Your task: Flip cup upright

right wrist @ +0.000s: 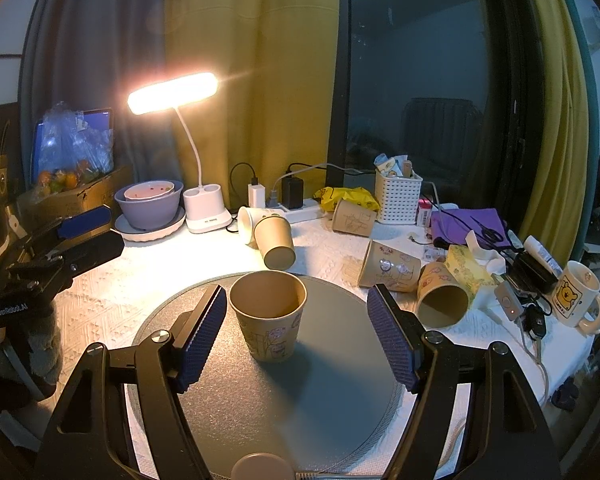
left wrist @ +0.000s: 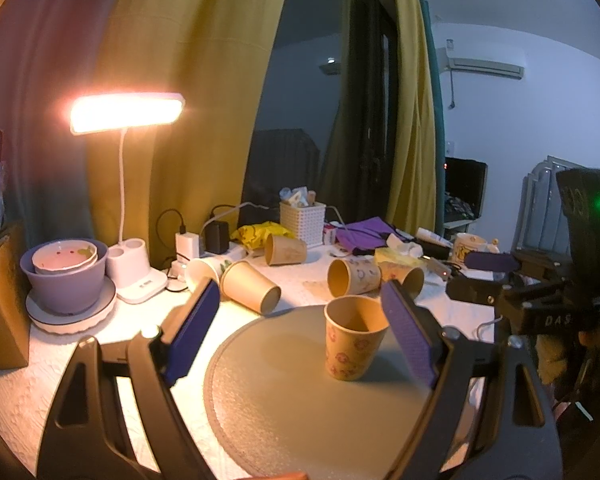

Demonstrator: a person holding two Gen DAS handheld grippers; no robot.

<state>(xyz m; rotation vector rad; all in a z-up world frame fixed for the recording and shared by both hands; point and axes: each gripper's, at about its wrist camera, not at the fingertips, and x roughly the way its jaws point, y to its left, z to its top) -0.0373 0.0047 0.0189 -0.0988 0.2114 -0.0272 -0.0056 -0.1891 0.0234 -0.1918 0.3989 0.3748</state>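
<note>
Already the paper cup (right wrist: 269, 314) stands upright on the round mat (right wrist: 340, 380); both claws, left (left wrist: 300, 332) and right (right wrist: 296, 336), gape released. Light, crushable: grip its mid-wall gently.

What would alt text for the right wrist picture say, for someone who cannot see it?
An upright paper cup stands on a round grey mat, between the open blue fingers of a hand-held gripper. Behind lie several tipped cups, under a lit desk lamp.
</note>
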